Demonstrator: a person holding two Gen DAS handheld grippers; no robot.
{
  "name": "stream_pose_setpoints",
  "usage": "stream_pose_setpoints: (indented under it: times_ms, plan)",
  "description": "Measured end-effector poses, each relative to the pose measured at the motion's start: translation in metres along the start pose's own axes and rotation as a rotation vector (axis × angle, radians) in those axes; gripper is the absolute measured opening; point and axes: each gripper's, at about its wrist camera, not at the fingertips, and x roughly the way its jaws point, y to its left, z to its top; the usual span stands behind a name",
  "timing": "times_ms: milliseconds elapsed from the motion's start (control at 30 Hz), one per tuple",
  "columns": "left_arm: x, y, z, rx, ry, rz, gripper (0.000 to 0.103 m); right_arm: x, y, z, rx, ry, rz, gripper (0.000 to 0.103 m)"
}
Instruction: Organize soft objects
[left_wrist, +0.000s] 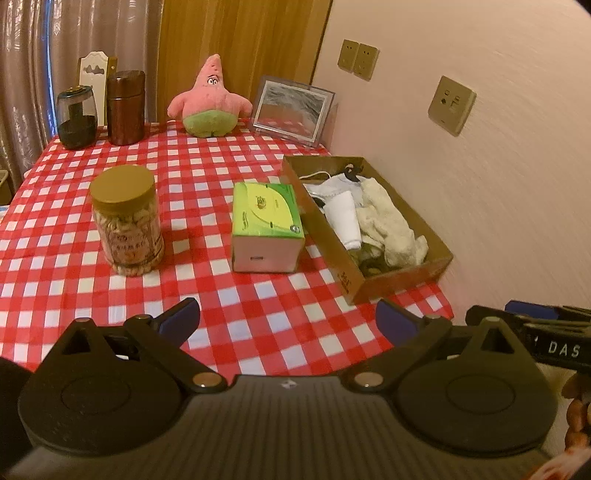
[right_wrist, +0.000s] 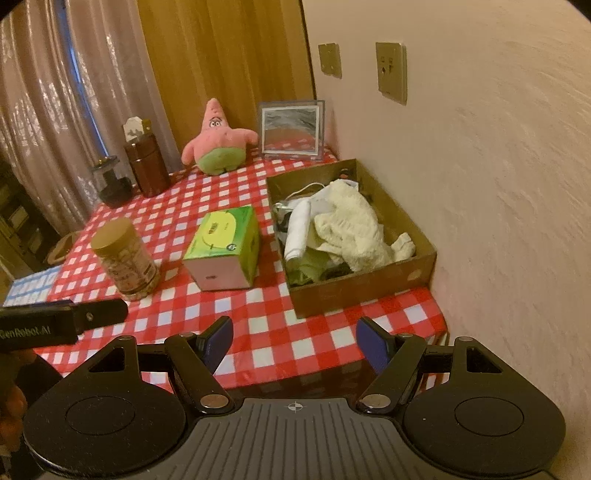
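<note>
A brown cardboard box lies along the wall on the right of the checked table, holding a cream towel, a rolled white cloth and other fabric. A pink star-shaped plush toy sits upright at the table's far edge. My left gripper hangs open above the near table edge with nothing between its fingers. My right gripper is likewise open and empty, just in front of the box's near end.
A green tissue box stands left of the cardboard box. A jar of nuts stands further left. A brown canister, a dark glass jar and a picture frame line the far edge. A wall runs along the right.
</note>
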Motion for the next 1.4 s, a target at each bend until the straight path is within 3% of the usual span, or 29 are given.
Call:
stream_pose_setpoints:
  times_ms: [600,1400]
  plan:
    - [-0.039,-0.007,-0.032,0.031,-0.038,0.057,0.101,-0.032,0.020,-0.021,-0.029,-0.020,-0.005,0.073]
    - [-0.038,-0.010,-0.039,0.057,-0.021,0.045,0.101,-0.034,0.017,-0.022,-0.017,-0.013,-0.013,0.073]
